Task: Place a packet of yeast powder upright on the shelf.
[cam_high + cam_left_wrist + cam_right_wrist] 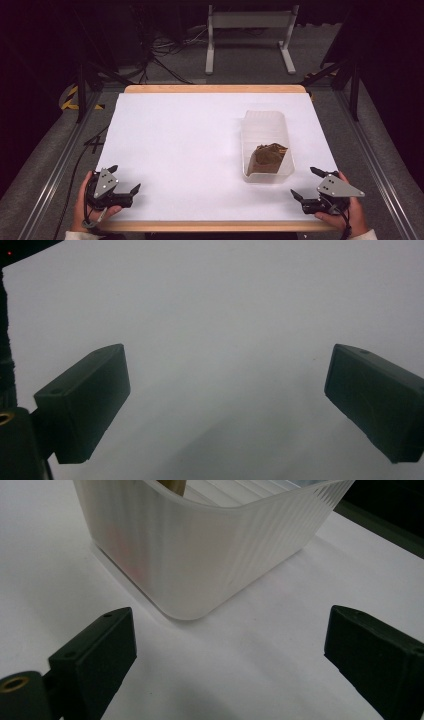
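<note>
A translucent plastic tub (265, 145) stands on the white table (180, 150), right of centre, with a crumpled brown object (268, 159) in its near end. My right gripper (306, 183) rests open near the front right corner, just short of the tub. In the right gripper view its jaws stand wide apart with the tub's ribbed corner (200, 555) close ahead and a brown sliver (172, 486) showing inside. My left gripper (124, 179) lies open at the front left, and in the left gripper view (227, 405) nothing but bare white surface sits between its jaws.
The table's wooden edge (215, 88) runs along the back and front. Metal rails (55, 170) flank both sides. Beyond the table stand a white frame (250, 35) and loose cables (165, 50) on grey floor.
</note>
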Motion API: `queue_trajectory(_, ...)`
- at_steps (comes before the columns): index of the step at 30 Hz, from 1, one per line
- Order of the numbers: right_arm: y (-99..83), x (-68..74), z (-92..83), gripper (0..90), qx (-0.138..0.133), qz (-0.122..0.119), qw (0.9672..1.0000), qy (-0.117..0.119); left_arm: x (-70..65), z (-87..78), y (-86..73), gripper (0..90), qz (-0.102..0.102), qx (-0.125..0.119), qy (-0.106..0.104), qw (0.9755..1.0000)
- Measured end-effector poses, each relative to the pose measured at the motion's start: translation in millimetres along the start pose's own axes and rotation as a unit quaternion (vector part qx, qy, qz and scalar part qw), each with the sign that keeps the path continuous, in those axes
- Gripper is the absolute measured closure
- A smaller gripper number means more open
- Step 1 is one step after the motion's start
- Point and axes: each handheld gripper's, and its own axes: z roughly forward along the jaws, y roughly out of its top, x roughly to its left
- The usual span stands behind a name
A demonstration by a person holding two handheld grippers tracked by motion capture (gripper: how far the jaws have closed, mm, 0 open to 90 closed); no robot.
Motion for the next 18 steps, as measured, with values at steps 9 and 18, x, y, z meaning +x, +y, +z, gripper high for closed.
queue_trajectory(9, -0.3, -0.5, -0.1, 7.1, -0.001, -0.001, 1.0000, -0.001, 8.6, -6.1, -5.5, 4.5, -0.048, -0.027, 0.002, 0.9985)
queue_trajectory(18, -0.4, -0.5, -0.1, 7.1, 0.001, -0.004, 1.0000, -0.001, 7.8, -5.6, -4.9, 4.5, -0.052, -0.027, -0.005, 0.9983)
